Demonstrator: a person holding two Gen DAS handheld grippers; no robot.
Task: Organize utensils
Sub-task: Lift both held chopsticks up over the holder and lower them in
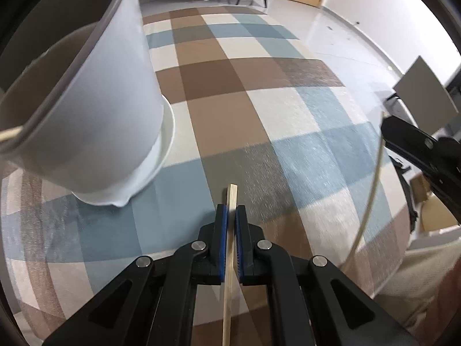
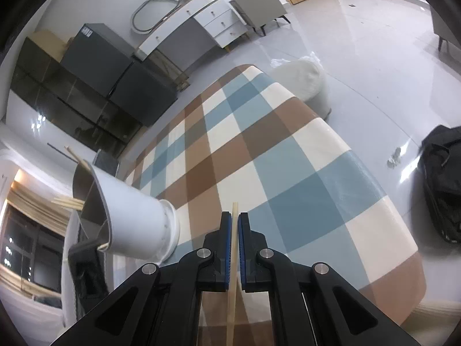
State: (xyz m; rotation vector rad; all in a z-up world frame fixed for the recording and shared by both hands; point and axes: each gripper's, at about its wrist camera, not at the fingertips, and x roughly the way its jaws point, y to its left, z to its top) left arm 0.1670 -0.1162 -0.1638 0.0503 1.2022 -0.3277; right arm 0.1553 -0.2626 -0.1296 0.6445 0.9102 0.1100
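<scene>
My left gripper (image 1: 231,212) is shut on a pale wooden chopstick (image 1: 229,259) that runs back between its blue pads above the checked tablecloth (image 1: 259,109). A white utensil holder cup (image 1: 95,109) stands on a white saucer close at the upper left. My right gripper (image 2: 235,219) is shut on a second chopstick (image 2: 233,259). In the right wrist view the white cup (image 2: 135,219) stands at the left with several chopsticks (image 2: 67,203) in it. The right gripper (image 1: 423,147) also shows at the right edge of the left wrist view with its chopstick (image 1: 371,196).
The table carries a blue, brown and cream checked cloth (image 2: 259,150). A white beanbag (image 2: 302,80) sits past its far end. A black bag (image 2: 443,181) lies on the floor at the right. Dark cabinets (image 2: 95,86) and a white dresser (image 2: 201,26) line the wall.
</scene>
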